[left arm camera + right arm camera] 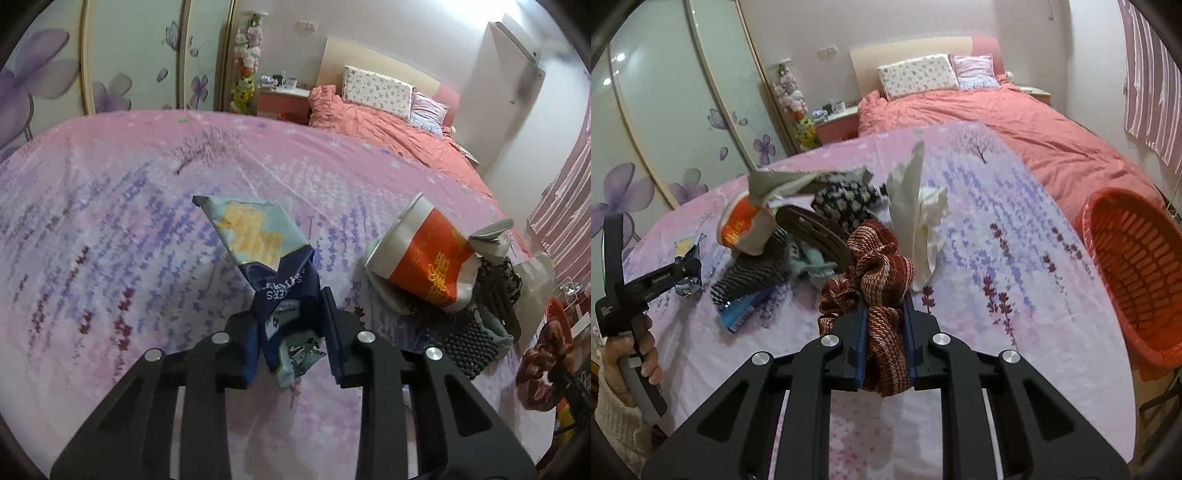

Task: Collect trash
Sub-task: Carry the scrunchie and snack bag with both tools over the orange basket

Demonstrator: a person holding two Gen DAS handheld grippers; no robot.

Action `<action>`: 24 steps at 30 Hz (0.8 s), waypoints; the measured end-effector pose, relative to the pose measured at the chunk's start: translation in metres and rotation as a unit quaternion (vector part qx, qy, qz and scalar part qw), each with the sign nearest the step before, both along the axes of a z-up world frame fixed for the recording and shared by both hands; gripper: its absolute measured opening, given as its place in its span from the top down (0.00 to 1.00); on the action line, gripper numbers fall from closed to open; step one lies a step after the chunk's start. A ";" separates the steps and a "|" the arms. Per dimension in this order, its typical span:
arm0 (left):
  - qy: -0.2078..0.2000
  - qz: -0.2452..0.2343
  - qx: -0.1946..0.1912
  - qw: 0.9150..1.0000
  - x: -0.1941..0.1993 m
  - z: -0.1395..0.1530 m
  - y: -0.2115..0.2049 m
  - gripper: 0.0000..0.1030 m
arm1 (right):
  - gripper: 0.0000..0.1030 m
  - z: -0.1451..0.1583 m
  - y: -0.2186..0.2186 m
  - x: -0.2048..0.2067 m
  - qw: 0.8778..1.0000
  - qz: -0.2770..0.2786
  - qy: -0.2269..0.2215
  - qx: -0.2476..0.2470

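Item one, the left gripper (291, 317), was recorded low in the left wrist view, its jaws clamped on the dark blue lower end of a cracker packet (258, 240); the packet stood up from the jaws toward twelve o'clock, its pale blue top printed with yellow crackers, above the lilac floral bedspread (110, 221). Item two, an orange and white paper cup (421, 254), was noted tipped on its side at about two o'clock from that gripper, resting on a heap of dark patterned cloth (461, 339). Item three, the right gripper (884, 317), was seen in the right wrist view with its jaws pressed together on a red and cream woven scrunchie (875, 269), which bulged above the fingers. Item four, a crumpled white tissue (919, 214), was logged just beyond the scrunchie, toward one o'clock. Item five, a red plastic basket (1137, 273), was placed at three o'clock, off the spread's right edge, its inside bare as far as was visible. In the same view the packet was found at nine o'clock, in the other gripper, whose handle was grasped by a hand (628, 350) in a cream knitted sleeve. A bed with a coral duvet (997, 114) was entered at twelve o'clock.
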State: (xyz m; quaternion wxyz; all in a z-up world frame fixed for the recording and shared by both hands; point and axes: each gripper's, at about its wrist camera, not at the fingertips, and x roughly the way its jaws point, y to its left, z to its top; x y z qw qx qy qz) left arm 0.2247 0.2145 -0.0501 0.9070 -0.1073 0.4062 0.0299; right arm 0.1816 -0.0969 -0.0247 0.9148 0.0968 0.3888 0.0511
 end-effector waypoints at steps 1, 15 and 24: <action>-0.003 0.000 0.003 1.000 -0.002 0.003 0.001 0.71 | 0.84 0.003 0.000 -0.002 1.000 -0.001 -0.005 0.000; -0.060 -0.050 0.013 0.997 -0.043 0.070 -0.051 0.71 | 0.84 0.040 -0.031 -0.031 0.997 -0.038 -0.067 -0.002; -0.095 -0.132 -0.002 0.987 -0.060 0.099 -0.132 0.71 | 0.84 0.054 -0.078 -0.052 0.989 -0.106 -0.105 -0.024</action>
